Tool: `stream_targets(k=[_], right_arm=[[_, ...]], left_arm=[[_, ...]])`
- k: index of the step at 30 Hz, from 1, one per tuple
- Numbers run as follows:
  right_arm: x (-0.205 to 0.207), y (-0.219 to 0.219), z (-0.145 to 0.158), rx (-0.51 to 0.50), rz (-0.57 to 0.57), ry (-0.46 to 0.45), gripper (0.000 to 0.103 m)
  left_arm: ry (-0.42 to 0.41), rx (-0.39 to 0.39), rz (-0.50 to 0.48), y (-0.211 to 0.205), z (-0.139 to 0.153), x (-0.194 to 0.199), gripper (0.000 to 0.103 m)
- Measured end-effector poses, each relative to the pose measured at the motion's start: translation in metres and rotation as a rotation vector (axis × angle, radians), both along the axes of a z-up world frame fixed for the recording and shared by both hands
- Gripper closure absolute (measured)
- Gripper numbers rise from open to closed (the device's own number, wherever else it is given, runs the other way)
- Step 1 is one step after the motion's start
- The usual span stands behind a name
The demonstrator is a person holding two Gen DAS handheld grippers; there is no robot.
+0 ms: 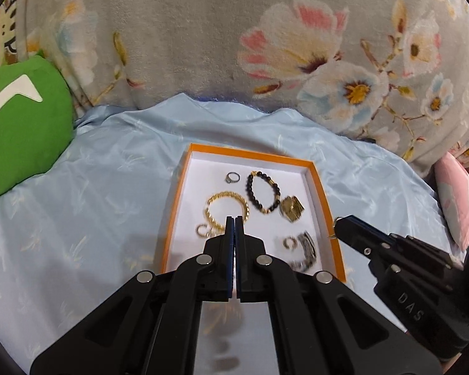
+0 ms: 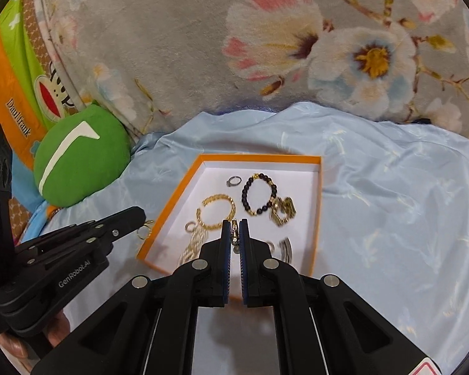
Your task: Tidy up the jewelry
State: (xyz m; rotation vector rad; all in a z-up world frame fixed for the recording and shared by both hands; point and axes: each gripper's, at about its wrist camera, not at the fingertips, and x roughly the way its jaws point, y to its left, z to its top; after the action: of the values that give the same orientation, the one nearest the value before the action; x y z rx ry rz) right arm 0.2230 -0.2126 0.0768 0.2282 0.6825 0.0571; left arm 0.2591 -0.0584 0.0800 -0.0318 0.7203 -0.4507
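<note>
Green cushion (image 2: 81, 159): far left on the bed, against the floral blanket (image 2: 178, 47); out of the way.
Left gripper (image 1: 234, 218): jaws closed flat together. From its own camera nothing shows between them, yet the right view shows a small gold hoop (image 2: 144, 230) at its tip, just outside the box's left wall — whether it is pinched there I cannot tell.
Orange box (image 2: 168, 201): on the pale blue sheet (image 2: 390, 203), holding a silver ring (image 2: 234, 181), a gold chain bracelet (image 2: 215, 214), a dark bead bracelet (image 2: 259, 195) and a gold pendant (image 2: 284, 209).
Right gripper (image 2: 234, 234): closed narrow on a small gold earring (image 2: 234, 232), above the box's near half.
Risk: the earring is caught by a thin edge — a tilt or quick swing could slip it onto the sheet, where folds would hide it. Lowering into the crowded box may also snag the chain.
</note>
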Motion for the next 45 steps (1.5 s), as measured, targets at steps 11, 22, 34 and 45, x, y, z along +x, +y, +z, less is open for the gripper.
stream_targets(k=[11, 22, 34, 45], right_arm=[[0.059, -0.005, -0.044, 0.035, 0.015, 0.074, 0.099], [0.054, -0.005, -0.039, -0.006, -0.007, 0.033, 0.093], [-0.070, 0.018, -0.027, -0.142, -0.088, -0.031, 0.060], [-0.133, 0.049, -0.057, -0.197, -0.105, 0.034, 0.040]], left_arm=[[0.093, 0.007, 0.003, -0.016, -0.045, 0.057, 0.103], [0.015, -0.005, 0.050, -0.006, -0.039, 0.051, 0.078], [-0.087, 0.077, 0.182, 0.041, -0.036, -0.042, 0.069], [-0.052, 0.187, 0.211, 0.042, -0.067, -0.117, 0.068]])
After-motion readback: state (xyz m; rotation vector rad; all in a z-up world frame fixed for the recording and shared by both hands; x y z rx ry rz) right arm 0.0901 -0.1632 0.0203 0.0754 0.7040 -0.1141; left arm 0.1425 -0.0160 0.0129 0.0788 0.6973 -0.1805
